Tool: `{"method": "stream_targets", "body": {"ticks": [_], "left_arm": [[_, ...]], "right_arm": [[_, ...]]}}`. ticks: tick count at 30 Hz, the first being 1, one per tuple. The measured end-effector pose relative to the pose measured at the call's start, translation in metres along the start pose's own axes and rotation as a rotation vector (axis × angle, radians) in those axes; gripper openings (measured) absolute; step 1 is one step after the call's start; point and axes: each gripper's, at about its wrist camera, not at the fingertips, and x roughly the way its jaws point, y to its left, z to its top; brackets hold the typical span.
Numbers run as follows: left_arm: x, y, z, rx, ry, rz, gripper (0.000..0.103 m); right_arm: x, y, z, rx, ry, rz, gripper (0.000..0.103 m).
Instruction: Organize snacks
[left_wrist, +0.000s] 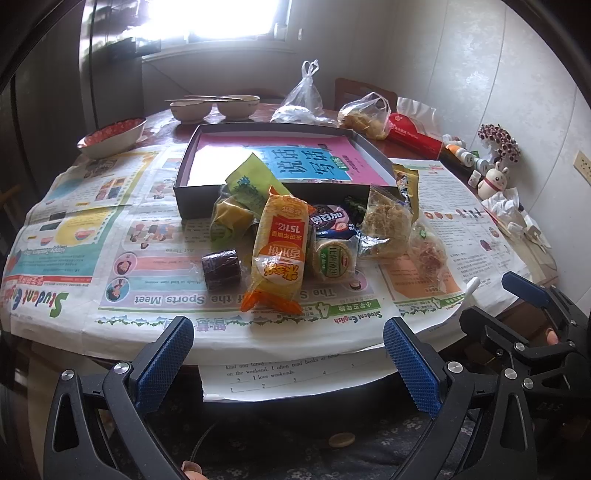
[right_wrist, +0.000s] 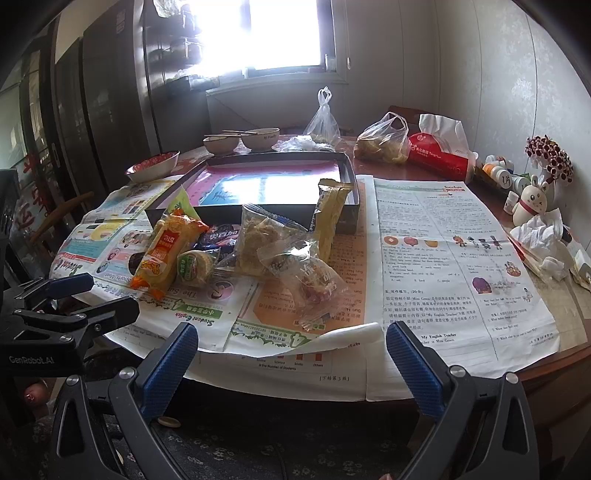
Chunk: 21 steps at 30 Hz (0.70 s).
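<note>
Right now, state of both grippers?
Left gripper: open, holding nothing.
Right gripper: open, holding nothing.

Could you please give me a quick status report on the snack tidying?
Both hand-held grippers, left and right, open, empty, at table edge. Snack pile heaped outside the box. Nothing blocking.

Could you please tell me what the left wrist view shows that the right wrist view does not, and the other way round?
Only the left wrist view shows the dark purple roll plainly, lying on the newspaper left of the orange snack packet. Only the right wrist view shows the dark cabinets and the full right-hand newspaper page. Both show the snack pile, the open box behind it, the bowls, the red tissue pack, and both grippers open: left gripper, right gripper.
</note>
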Motion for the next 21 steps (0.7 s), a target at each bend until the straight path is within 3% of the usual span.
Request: {"method": "stream_targets", "body": {"ticks": [21], "left_arm": [[0.009,0.021,0.007,-0.062,0.031,-0.058,0.102]], "right_arm": [[0.01,-0.003,0.005,0.008,0.007,0.014,0.103]]}}
